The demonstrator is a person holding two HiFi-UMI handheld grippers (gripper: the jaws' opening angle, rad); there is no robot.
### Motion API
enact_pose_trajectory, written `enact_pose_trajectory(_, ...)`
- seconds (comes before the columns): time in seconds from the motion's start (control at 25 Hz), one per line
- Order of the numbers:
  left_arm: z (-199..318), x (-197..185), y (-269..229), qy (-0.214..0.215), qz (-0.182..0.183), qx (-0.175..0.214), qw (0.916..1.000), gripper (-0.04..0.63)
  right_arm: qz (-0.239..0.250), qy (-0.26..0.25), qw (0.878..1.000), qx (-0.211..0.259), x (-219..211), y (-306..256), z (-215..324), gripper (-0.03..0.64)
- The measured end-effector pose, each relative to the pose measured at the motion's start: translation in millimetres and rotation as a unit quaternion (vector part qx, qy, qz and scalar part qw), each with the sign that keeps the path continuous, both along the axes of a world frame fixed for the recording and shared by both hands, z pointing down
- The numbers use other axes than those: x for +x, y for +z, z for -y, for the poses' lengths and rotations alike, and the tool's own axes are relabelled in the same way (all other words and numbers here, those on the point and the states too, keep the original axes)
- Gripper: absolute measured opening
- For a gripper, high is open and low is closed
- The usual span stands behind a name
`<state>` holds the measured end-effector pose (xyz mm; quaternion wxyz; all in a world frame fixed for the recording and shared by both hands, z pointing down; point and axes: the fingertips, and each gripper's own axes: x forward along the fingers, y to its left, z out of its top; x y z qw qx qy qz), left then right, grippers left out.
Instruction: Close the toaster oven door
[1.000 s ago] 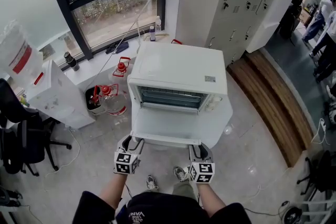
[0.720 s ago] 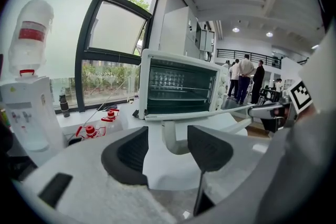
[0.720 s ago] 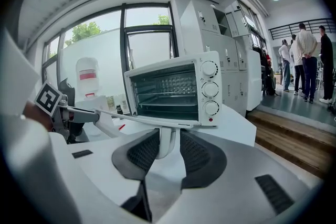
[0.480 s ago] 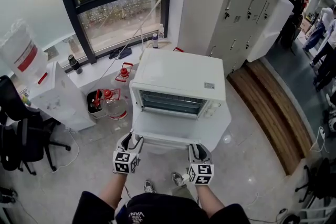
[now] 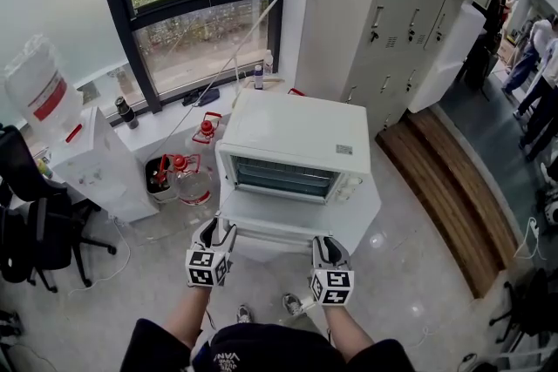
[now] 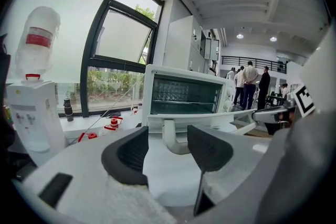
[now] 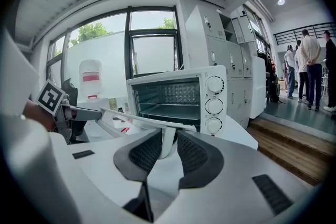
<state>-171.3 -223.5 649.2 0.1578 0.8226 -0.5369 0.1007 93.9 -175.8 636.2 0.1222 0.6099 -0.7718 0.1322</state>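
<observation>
The white boxy toaster oven (image 5: 296, 131) sits straight ahead of both sets of jaws on a white tabletop (image 5: 368, 209). Its white drop-down door (image 5: 277, 213) is wide open, lying flat out towards the jaws. The white bar handle (image 5: 272, 232) runs along the door's near edge, from one gripper across to the other.

Left gripper (image 6: 167, 145): the jaws are spread, with the handle's left curved post standing up between them. There's a clear gap on the left-pad side. I can't tell whether it brushes the other pad.

Right gripper (image 7: 168, 148): the jaws are nearly together and pinching the handle's right post, which fills the slot between the pads.

So the open door is what lies between the jaws and the oven's mouth. Past it you can see the metal wire rack (image 7: 168, 99) inside. The three round white knobs (image 7: 214, 106) are stacked just up and right of the right jaws.

Around it:
- Off to the left of the left jaws is a white water dispenser with an upturned bottle (image 5: 91, 161).
- Between that and the oven are some clear water jugs with red caps (image 5: 185, 172) on the floor.
- The black-framed window (image 5: 196, 30) is behind the oven.
- The tall grey metal lockers (image 5: 410, 4) are beyond and right of the right jaws.
- A brown wooden step (image 5: 458, 179) runs along below the lockers.
- A few standing people (image 7: 310, 68) are far off to the right.
- There's a black office chair (image 5: 35, 226) way out left.
</observation>
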Motion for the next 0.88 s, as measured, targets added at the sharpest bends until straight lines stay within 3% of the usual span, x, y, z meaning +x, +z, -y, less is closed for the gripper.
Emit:
enact_pose_trajectory(0.6, 19.6, 5.5, -30.7, -0.017, -0.014, 0.024, 0.9995, 0.206, -0.003, 0.004, 1.000, 0.007, 2.4, -29.1, 22.3, 0.095)
enact_pose_trajectory(0.88, 27.6, 7.9, -35.0, -0.015, -0.023, 0.013, 0.9995, 0.193, -0.003, 0.004, 1.000, -0.003, 3.2, -34.6, 28.5, 0.095)
